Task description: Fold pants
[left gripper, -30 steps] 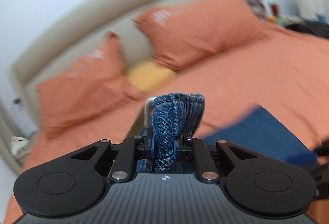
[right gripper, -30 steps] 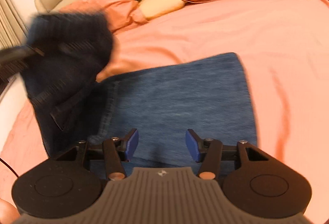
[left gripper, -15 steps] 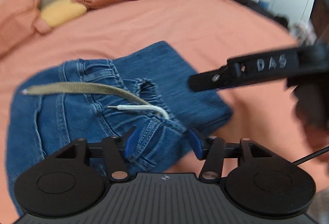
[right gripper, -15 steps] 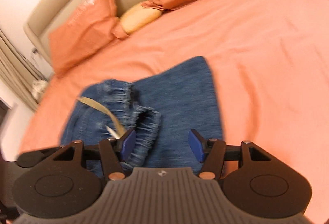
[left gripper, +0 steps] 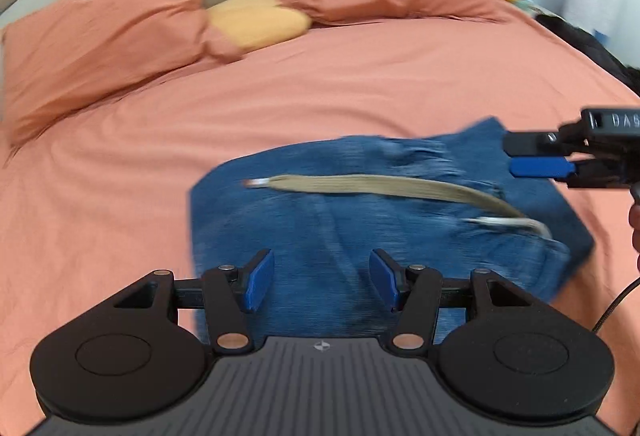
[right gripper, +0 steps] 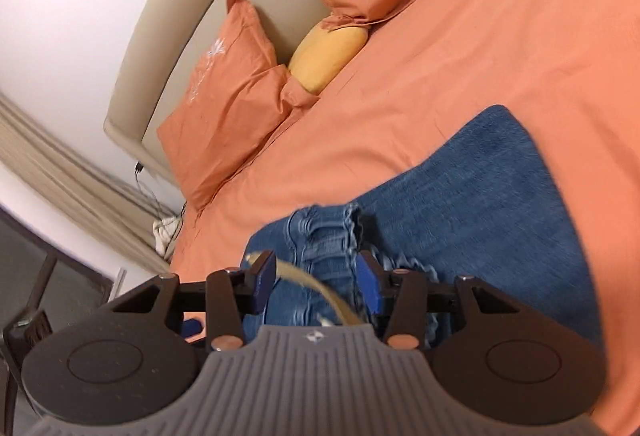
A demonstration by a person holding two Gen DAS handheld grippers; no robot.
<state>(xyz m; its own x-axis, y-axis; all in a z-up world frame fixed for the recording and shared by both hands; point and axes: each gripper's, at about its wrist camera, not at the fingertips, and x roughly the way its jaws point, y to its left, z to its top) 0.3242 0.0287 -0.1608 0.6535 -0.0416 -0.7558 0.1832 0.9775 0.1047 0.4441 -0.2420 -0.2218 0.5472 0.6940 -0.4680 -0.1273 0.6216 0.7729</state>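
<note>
Pants [left gripper: 360, 220] on orange bedsheet [left gripper: 360, 84], pillows [left gripper: 100, 32] against beige headboard [right gripper: 192, 36]

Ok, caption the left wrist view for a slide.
Open left tool over folded jeans on an orange bed.

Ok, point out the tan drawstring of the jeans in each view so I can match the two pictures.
Left wrist view: the tan drawstring runs across the jeans, from centre toward the right, ahead of the open left gripper.
Right wrist view: the drawstring lies low in the centre, between the fingers of the open right gripper.
Shared landmark: the yellow pillow between the two orange pillows.
</note>
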